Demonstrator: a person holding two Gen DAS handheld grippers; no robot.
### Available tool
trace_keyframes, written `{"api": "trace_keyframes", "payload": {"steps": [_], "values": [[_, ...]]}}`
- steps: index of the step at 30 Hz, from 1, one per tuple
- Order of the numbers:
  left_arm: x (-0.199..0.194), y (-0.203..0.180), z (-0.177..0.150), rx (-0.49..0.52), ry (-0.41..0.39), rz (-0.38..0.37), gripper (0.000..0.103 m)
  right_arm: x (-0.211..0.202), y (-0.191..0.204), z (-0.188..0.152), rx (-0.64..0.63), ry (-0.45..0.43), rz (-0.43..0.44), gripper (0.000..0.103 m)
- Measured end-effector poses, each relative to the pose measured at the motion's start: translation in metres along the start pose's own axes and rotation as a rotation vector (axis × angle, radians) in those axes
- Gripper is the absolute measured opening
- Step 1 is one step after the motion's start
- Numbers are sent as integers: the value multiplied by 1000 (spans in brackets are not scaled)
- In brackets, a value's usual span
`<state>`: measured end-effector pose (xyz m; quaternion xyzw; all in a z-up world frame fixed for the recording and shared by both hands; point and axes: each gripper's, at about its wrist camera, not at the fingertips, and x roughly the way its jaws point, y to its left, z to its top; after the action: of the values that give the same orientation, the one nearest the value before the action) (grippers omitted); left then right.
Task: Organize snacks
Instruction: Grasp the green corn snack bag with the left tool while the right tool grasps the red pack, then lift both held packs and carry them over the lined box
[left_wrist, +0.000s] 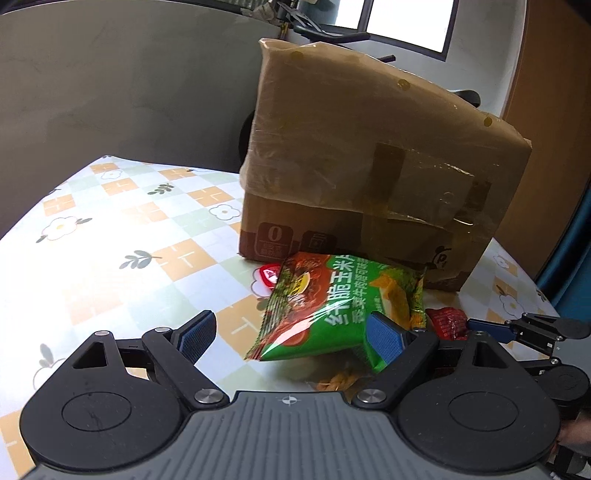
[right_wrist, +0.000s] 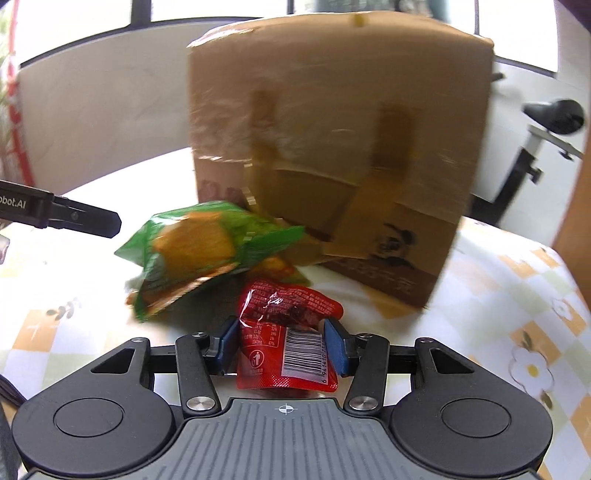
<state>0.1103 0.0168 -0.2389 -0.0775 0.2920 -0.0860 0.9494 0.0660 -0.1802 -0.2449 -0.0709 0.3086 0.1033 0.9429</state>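
Right gripper (right_wrist: 282, 345) has its blue pads on either side of a small red snack packet (right_wrist: 286, 332), which sits between the fingers just in front of the cardboard box (right_wrist: 340, 147); the pads look to be touching the packet's crinkled edges, so I judge it clamped on the packet, though loosely. Left gripper (left_wrist: 291, 338) is spread wide, with only its right-hand pad (left_wrist: 384, 338) against the near corner of the green chip bag (left_wrist: 332, 306) and its other pad well clear of the bag, so it grips nothing. That bag lies tilted, propped in front of the box and partly over other snacks, among them a loose clear packet (left_wrist: 340, 380) under its near edge and a small red-and-white item (left_wrist: 267, 275) nearer the box. All of this rests on the checked floral tablecloth (left_wrist: 129, 229) with the box as the only large thing nearby.

The risks I see are these: the red packet is slick, soft foil held near one end, so a quick lift could let it twist or slide out of the pads. The green bag is puffy and only nudged at a corner; closing there may pinch film alone, and the bag could swing, tear at the seam or crush its chips. Both grippers work close together just in front of the box, so their fingers could collide or knock the bag against the box
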Motion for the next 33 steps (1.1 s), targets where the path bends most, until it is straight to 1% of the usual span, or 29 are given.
{"api": "trace_keyframes", "payload": {"steps": [3, 7, 11, 13, 17, 20, 22, 27, 30, 32, 33], "values": [[12, -9, 7, 44, 3, -27, 90, 3, -13, -4, 101, 6, -21, 46], [33, -20, 13, 89, 50, -57, 90, 3, -28, -9, 200, 2, -27, 47], [49, -25, 14, 84, 72, -81, 93, -2, -50, -17, 324, -4, -27, 47], [54, -29, 15, 95, 82, -87, 93, -4, -57, -20, 364, -20, -26, 47], [62, -36, 15, 133, 92, -80, 95, -6, -57, -22, 366, -24, -27, 47], [67, -33, 15, 113, 94, -77, 97, -4, -56, -21, 355, -22, -22, 47], [69, -32, 13, 106, 87, -61, 100, -6, -56, -21, 355, -22, -19, 47], [70, -38, 10, 107, 75, -38, 101, -4, -55, -20, 349, -19, -19, 47], [69, -37, 10, 96, 83, -32, 101, -4, -55, -20, 349, -19, -19, 47], [67, -36, 10, 75, 89, -30, 100, -4, -55, -20, 350, -19, -19, 47], [66, -35, 9, 69, 85, -29, 98, -4, -55, -20, 350, -19, -19, 47]]}}
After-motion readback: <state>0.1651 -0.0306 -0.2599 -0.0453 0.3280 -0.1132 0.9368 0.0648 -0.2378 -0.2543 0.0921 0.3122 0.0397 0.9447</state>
